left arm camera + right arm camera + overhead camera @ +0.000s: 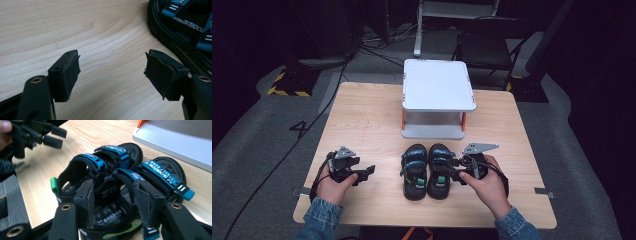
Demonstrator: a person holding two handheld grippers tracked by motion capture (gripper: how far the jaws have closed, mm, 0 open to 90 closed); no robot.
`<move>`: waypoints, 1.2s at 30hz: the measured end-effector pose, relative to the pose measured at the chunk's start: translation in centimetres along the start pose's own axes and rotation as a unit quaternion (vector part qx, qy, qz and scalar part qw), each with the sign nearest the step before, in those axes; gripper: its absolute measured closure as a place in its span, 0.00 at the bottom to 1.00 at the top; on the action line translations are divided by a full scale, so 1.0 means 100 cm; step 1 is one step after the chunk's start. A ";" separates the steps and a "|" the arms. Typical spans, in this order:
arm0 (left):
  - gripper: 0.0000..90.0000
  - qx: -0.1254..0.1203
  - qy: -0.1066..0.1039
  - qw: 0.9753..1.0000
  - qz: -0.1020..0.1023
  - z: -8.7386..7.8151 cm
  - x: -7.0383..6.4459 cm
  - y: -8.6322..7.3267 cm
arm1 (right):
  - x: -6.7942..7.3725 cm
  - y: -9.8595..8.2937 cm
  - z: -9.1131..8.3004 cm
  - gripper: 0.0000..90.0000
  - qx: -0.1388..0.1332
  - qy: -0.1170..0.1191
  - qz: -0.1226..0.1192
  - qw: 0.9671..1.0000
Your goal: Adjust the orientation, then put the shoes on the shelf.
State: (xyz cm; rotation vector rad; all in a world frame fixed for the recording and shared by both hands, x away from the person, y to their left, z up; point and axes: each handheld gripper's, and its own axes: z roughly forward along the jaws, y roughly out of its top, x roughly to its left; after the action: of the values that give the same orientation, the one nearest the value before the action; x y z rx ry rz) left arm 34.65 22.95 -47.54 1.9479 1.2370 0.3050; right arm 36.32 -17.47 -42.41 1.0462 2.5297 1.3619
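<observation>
Two black sandals with blue straps lie side by side near the table's front edge, toes pointing away: the left sandal (414, 172) (185, 27) (112, 157) and the right sandal (439, 170) (162, 172). My left gripper (366, 172) (112, 67) (56, 136) hovers open just above bare wood, a short way left of the left sandal, with nothing between its jaws. My right gripper (456, 170) (113, 195) stands open at the right sandal's outer side. Its jaws straddle that sandal's middle, and one blue strap runs between them. I see no pinch on the strap.
A white two-level stand (437, 85) (180, 137) with orange posts sits at the back centre of the wooden table (362, 115), just beyond the sandals' toes. Cables, a chair and equipment stand on the dark floor behind.
</observation>
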 end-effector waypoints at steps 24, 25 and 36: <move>0.31 -0.030 -0.010 0.999 0.039 0.013 -0.021 0.001 | 0.046 0.019 0.051 0.48 0.056 -0.034 0.098 0.993; 0.31 -0.028 -0.011 0.999 0.041 0.013 -0.021 0.001 | 0.048 0.020 0.052 0.47 0.060 -0.036 0.095 0.993; 0.31 -0.020 -0.011 0.998 0.053 0.013 -0.021 -0.004 | 0.063 0.008 0.063 0.44 0.104 -0.110 0.061 0.987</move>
State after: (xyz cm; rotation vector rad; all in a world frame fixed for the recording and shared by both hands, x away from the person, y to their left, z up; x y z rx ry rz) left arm 34.08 20.59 -48.22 1.9812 1.1070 0.3577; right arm 34.31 -8.93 -44.08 1.3269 2.5171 0.9579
